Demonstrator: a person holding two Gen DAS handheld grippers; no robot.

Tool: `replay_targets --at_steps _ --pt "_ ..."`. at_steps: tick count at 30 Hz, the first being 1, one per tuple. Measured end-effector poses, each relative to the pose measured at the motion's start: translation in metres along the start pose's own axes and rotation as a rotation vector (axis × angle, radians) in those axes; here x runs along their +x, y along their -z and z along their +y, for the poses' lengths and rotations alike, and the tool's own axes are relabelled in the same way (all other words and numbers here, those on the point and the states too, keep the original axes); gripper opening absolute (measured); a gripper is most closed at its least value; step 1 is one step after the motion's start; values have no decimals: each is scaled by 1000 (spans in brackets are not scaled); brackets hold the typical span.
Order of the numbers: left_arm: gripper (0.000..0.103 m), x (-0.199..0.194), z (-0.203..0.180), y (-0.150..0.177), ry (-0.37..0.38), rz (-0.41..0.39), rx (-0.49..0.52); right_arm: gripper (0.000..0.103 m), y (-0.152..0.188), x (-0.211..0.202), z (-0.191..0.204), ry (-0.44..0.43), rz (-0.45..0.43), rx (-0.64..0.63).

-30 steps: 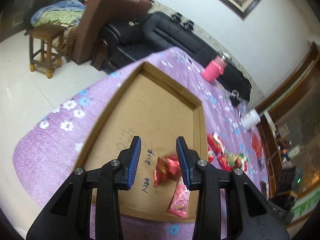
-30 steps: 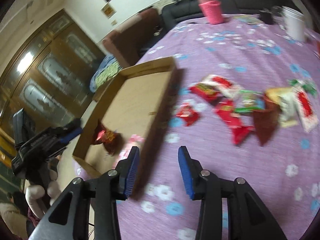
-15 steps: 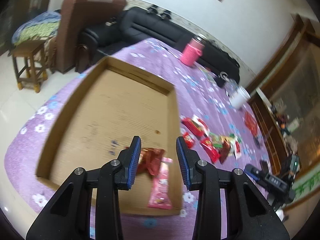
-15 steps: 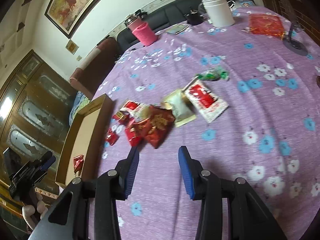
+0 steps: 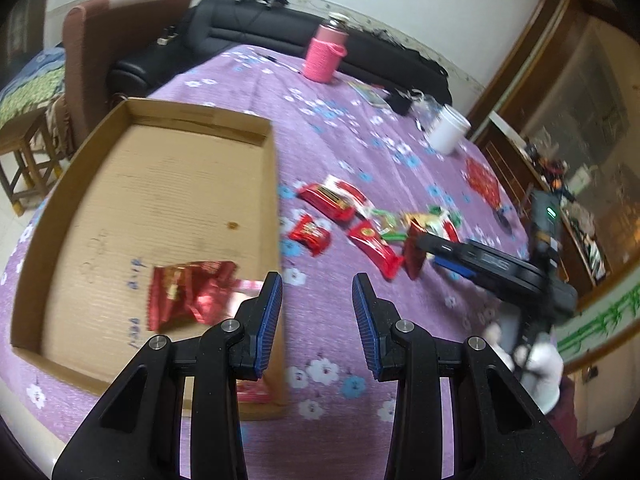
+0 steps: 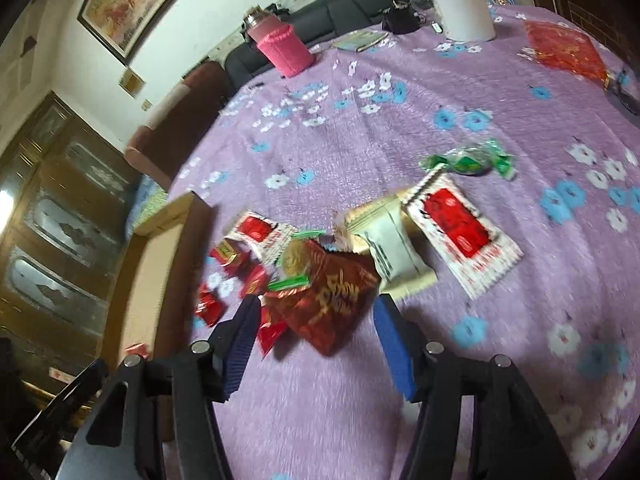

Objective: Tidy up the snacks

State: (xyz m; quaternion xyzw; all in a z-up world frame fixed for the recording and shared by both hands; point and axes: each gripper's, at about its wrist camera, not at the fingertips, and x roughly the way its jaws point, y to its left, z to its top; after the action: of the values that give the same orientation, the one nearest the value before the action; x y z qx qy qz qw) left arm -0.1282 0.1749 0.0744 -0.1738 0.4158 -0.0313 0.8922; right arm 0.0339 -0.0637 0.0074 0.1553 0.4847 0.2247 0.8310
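Observation:
A shallow cardboard box point(image 5: 160, 184) lies on the purple flowered cloth and holds a red foil packet point(image 5: 188, 296). A pink packet point(image 5: 250, 390) in it is mostly hidden behind my left finger. My left gripper point(image 5: 318, 320) hangs open over the box's right wall, with nothing between its fingers. To the right of the box lies a pile of snack packets point(image 5: 360, 224). My right gripper point(image 6: 316, 320) hovers at the near edge of the pile with its jaws opening. A dark red packet with gold characters point(image 6: 332, 304) lies just ahead between the pads, untouched.
A white-and-gold packet point(image 6: 388, 248), a red-and-white packet point(image 6: 460, 232) and a green candy point(image 6: 472, 160) lie beyond. Farther back stand a pink-sleeved bottle point(image 6: 284, 50) and a white jar point(image 6: 460, 8). A red bag point(image 6: 564, 48) lies far right. A sofa and armchair stand behind the table.
The left gripper swung right, from over the box floor to its right wall. The right gripper moved from beside the box to the snack pile, and its jaws have widened.

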Motion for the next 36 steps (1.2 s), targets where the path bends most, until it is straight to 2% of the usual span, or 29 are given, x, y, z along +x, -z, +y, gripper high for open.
replay_targets --at_steps 2,3,5,6,10,13,15,18,20,23,27,29,32,34,36 --pt "35 5 -8 1 5 14 17 59 0 11 1 26 17 -10" --pt "35 8 -12 1 8 21 26 53 1 13 1 25 16 -19" --pt "35 16 -21 1 16 38 44 19 4 12 1 24 17 -34" --pt "35 20 -25 1 21 46 49 13 5 12 -1 19 25 -33" --pt "35 44 -44 -4 52 91 63 12 9 4 -16 57 -3 -27" --pt "35 60 -56 -12 49 89 102 12 9 -3 -31 28 -16 2" --pt "35 73 -70 -22 30 68 198 12 8 -4 -40 -16 -21 29" --pt "35 96 -92 -28 -17 61 426 12 6 -4 -52 -86 -15 83" --pt "35 112 -100 -27 -28 110 535 12 6 -4 -55 -108 -12 101" --pt "35 134 -99 -25 -66 174 614 15 6 -6 -57 -121 -13 115" --pt "35 147 -89 -26 -76 199 598 20 3 -20 -56 -158 -71 112" --pt "35 153 -89 -24 -91 214 598 32 3 -25 -55 -154 -96 113" --pt "35 154 -96 -19 -98 218 621 34 1 -29 -58 -167 -117 127" --pt "34 154 -96 -19 -67 232 591 34 0 -33 -62 -167 -139 142" --pt "20 153 -94 -17 -37 234 562 34 -1 -38 -69 -156 -164 165"
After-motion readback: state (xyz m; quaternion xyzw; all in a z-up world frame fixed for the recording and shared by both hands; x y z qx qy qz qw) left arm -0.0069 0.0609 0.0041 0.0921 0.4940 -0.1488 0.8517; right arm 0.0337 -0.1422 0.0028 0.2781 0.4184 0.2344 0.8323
